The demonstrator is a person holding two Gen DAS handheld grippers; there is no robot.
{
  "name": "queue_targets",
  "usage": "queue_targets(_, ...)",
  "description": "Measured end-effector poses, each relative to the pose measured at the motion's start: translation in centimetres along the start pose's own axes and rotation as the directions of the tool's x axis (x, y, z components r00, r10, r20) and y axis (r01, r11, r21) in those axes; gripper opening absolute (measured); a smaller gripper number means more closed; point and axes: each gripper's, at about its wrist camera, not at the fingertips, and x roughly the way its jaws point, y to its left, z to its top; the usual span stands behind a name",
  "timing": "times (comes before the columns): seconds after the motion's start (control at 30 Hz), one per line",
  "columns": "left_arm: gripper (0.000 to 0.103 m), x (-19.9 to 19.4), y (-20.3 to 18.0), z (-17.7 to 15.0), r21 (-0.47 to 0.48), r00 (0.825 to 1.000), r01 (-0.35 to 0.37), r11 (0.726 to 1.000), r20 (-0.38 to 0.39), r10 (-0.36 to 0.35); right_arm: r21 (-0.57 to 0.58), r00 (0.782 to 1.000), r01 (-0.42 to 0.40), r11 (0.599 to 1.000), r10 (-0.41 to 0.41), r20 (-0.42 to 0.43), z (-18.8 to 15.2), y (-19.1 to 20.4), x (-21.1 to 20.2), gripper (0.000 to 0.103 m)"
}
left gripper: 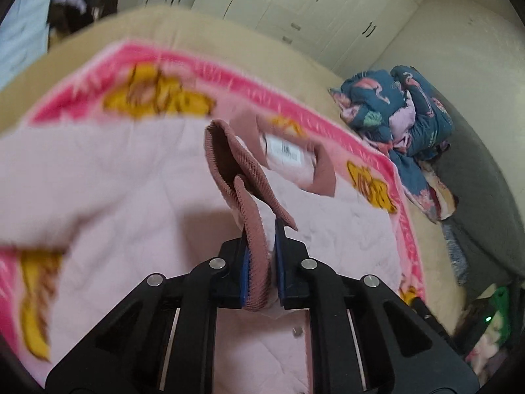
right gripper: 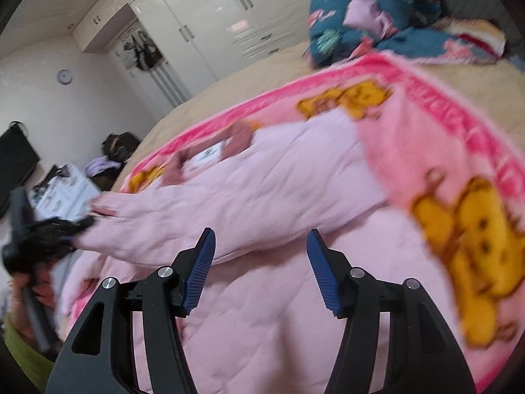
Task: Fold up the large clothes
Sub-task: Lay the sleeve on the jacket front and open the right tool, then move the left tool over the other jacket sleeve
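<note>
The left hand-held gripper [left gripper: 262, 229] is clenched on the ribbed dusty-pink cuff [left gripper: 252, 210] of the pale pink quilted jacket [right gripper: 262, 177], lifting that cuff off the cloth below. The jacket lies spread ahead of both grippers on a pink blanket with yellow bears [right gripper: 443, 170] covering the bed [left gripper: 229, 39]. The right hand-held gripper [right gripper: 261, 246] is released, jaws apart over the jacket's sleeve [right gripper: 183, 216], holding nothing.
</note>
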Motion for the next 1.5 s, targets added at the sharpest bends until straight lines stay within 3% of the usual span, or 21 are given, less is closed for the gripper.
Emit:
queue_targets(0.1, 0.006, 1.2, -0.2, 0.6, 0.067, 0.997, -0.083, 0.994, 0.011, 0.082, -0.072, 0.998, 0.067, 0.995, -0.067, -0.001, 1.3, 0.3, 0.9, 0.061)
queue_targets(0.2, 0.006, 3.9, 1.2, -0.4, 0.079, 0.988, -0.142, 0.987, -0.052, 0.146, -0.156, 0.99, 0.125, 0.98, -0.133, -0.041, 1.6, 1.1, 3.0, 0.062)
queue_targets(0.33, 0.008, 6.4, 3.5, -2.6, 0.098, 0.967, -0.225, 0.969, -0.099, 0.234, -0.219, 0.984, 0.133, 0.967, -0.156, -0.089, 1.5, 2.0, 5.9, 0.065)
queue_targets(0.47, 0.009, 7.2, 4.5, -3.6, 0.108, 0.959, -0.248, 0.963, -0.112, 0.26, -0.25, 0.973, 0.151, 0.956, -0.189, -0.133, 1.5, 2.0, 8.7, 0.07)
queue_targets(0.6, 0.012, 7.5, 4.4, -4.0, 0.127, 0.955, -0.262, 0.957, -0.111, 0.276, -0.229, 0.948, 0.194, 0.954, -0.242, -0.207, 0.8, 0.4, 11.1, 0.075)
queue_targets(0.77, 0.015, 7.8, 4.3, -4.4, 0.129, 0.952, -0.267, 0.955, -0.119, 0.282, -0.221, 0.944, 0.216, 0.951, -0.261, -0.201, 0.2, 0.3, 11.7, 0.076)
queue_targets(0.87, 0.016, 7.3, 4.2, -4.3, 0.129, 0.953, -0.261, 0.957, -0.122, 0.277, -0.195, 0.954, 0.206, 0.959, -0.241, -0.179, 0.3, 1.0, 10.3, 0.081)
queue_targets(0.97, 0.024, 6.4, 3.9, -4.3, 0.137, 0.957, -0.25, 0.959, -0.118, 0.266, -0.182, 0.959, 0.207, 0.961, -0.236, -0.155, 0.3, 1.5, 8.7, 0.089)
queue_targets(1.1, 0.053, 4.6, 3.2, -4.3, 0.157, 0.962, -0.238, 0.959, -0.096, 0.255, -0.189, 0.968, 0.204, 0.961, -0.227, -0.11, 0.0, 2.9, 6.8, 0.098)
queue_targets(1.23, 0.081, 2.8, 2.4, -4.2, 0.188, 0.963, -0.245, 0.951, -0.066, 0.261, -0.2, 0.971, 0.201, 0.959, -0.222, -0.085, -0.2, 4.3, 5.6, 0.099)
queue_targets(1.33, 0.094, 1.6, 2.1, -4.0, 0.201, 0.962, -0.254, 0.946, -0.045, 0.268, -0.212, 0.974, 0.201, 0.956, -0.219, -0.063, -0.2, 5.4, 4.8, 0.099)
queue_targets(1.5, 0.094, -0.8, 1.9, -4.0, 0.207, 0.961, -0.269, 0.941, -0.002, 0.275, -0.229, 0.977, 0.2, 0.953, -0.213, -0.031, -0.4, 7.1, 3.4, 0.099)
